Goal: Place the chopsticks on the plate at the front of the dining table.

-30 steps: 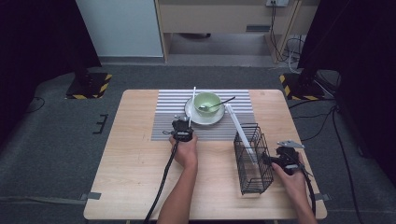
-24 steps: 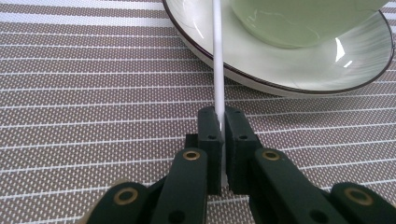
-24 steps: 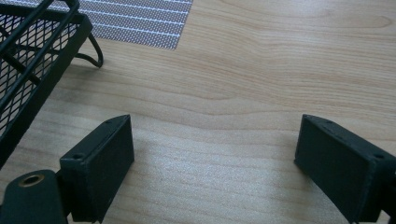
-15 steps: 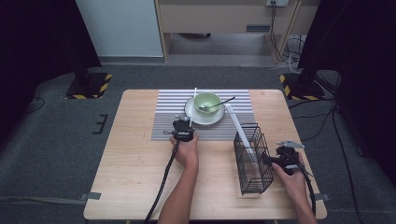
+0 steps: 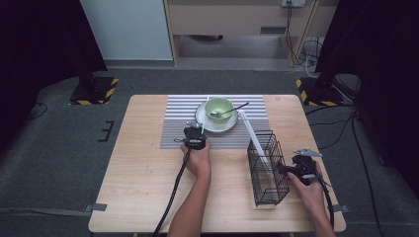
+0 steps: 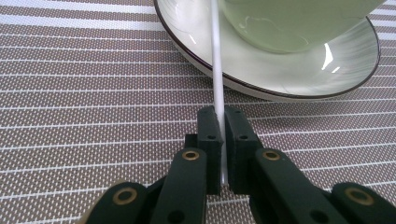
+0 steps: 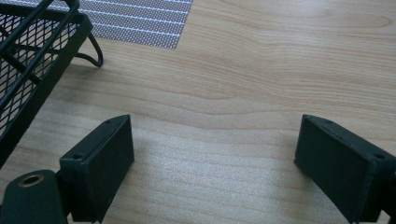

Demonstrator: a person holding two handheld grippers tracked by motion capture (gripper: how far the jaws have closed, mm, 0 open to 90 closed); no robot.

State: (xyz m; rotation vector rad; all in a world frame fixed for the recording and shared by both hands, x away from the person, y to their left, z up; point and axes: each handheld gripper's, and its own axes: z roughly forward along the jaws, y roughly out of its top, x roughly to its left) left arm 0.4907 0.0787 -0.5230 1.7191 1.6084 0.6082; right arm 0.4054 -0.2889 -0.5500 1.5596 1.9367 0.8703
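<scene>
The wooden tabletop (image 5: 148,187) carries a striped placemat (image 5: 178,128) at twelve o'clock and a black wire basket (image 5: 267,170) at four o'clock. On the placemat a saucer (image 5: 225,124) holds a green bowl (image 5: 219,107). The left gripper (image 5: 194,134) is clamped on a thin white stick (image 6: 216,70) at the saucer's seven o'clock. The right gripper (image 7: 215,158), jaws apart, rests over bare wood just beside the basket.

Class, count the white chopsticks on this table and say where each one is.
2. One chopstick is clamped in the left gripper beside the saucer; the other chopstick leans in the wire basket.
</scene>
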